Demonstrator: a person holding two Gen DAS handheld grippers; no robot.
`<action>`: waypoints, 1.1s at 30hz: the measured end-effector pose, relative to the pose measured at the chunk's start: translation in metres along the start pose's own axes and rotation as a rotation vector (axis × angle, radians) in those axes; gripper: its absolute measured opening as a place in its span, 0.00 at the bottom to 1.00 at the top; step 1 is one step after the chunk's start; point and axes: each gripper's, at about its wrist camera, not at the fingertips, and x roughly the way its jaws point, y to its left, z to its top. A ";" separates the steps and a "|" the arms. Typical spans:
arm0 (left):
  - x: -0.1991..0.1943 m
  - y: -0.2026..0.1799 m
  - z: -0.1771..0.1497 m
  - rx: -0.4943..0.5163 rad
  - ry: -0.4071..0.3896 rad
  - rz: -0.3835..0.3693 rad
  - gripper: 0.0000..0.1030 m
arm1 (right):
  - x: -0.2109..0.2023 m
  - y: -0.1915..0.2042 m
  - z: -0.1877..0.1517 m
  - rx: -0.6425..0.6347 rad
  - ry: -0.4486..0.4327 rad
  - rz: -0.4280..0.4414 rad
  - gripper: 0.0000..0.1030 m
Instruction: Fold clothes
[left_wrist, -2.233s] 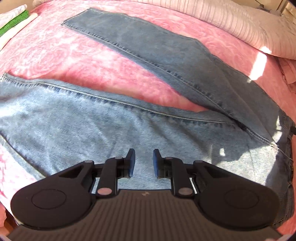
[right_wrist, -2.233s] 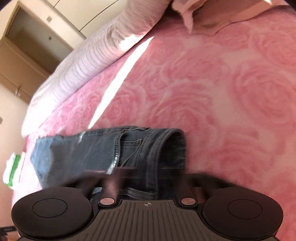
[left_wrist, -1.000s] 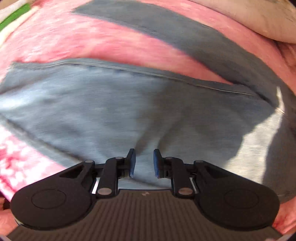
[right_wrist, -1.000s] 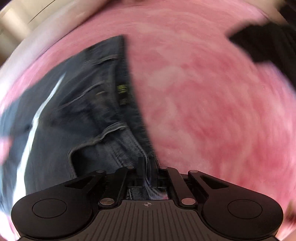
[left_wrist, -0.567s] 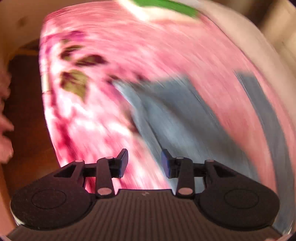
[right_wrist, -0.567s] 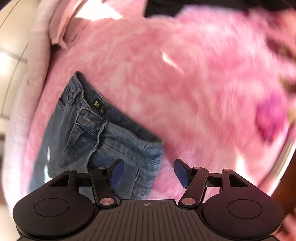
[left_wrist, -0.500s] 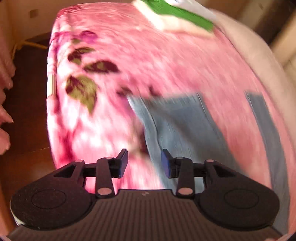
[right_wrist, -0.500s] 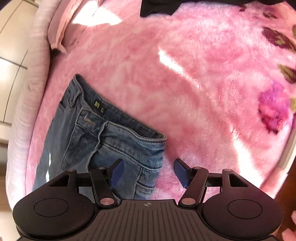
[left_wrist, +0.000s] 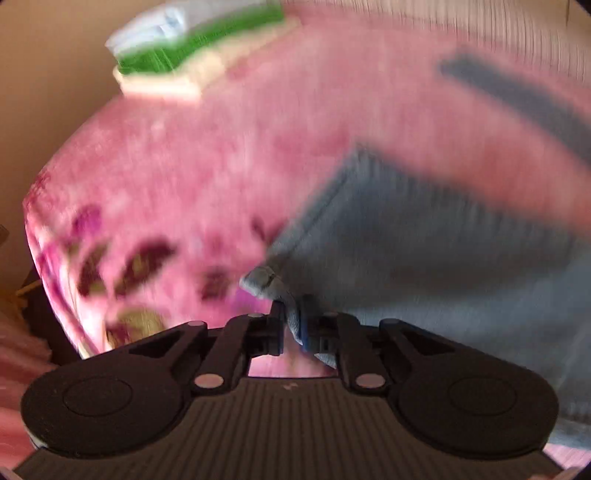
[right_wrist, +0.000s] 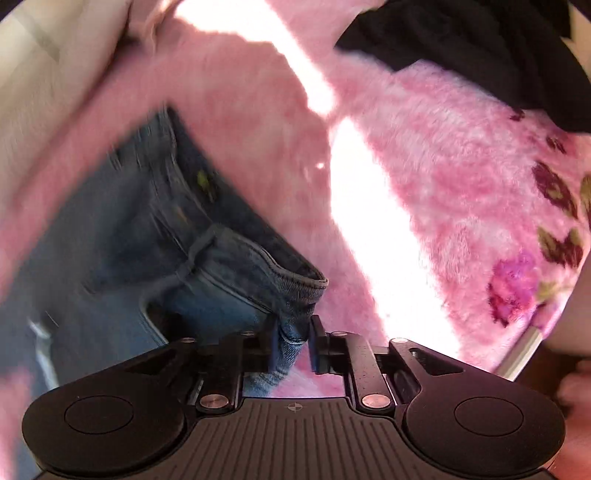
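Blue jeans lie spread on a pink blanket (left_wrist: 184, 166). In the blurred left wrist view the lighter leg (left_wrist: 424, 258) ends at a hem corner (left_wrist: 264, 282). My left gripper (left_wrist: 291, 321) is closing, and its pads pinch that corner. The other leg (left_wrist: 517, 99) runs off at the upper right. In the right wrist view the waistband (right_wrist: 258, 269) of the jeans points toward my right gripper (right_wrist: 293, 332). Those jaws are closing with the waistband corner between them. The denim lies against the left finger, with a strip of pink showing before the right one.
A folded stack of green and white clothes (left_wrist: 192, 55) sits at the far end of the bed. A black garment (right_wrist: 480, 44) lies at the upper right. The bed's edge (right_wrist: 524, 347) drops off at the right, where part of a hand (right_wrist: 572, 391) shows.
My left gripper swept along the leg to its hem, opened wider, then closed on the corner. My right gripper let go of the waistband, opened wide, and has narrowed around its corner.
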 end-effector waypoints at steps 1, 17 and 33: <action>-0.003 -0.004 -0.003 0.033 -0.028 0.015 0.13 | 0.003 0.002 -0.003 -0.010 0.016 -0.036 0.26; -0.045 -0.166 0.002 0.550 -0.258 -0.380 0.18 | -0.002 0.111 -0.054 -0.296 -0.246 -0.157 0.39; -0.008 -0.058 0.043 0.403 -0.312 -0.304 0.09 | -0.007 0.110 -0.056 -0.369 -0.270 -0.071 0.39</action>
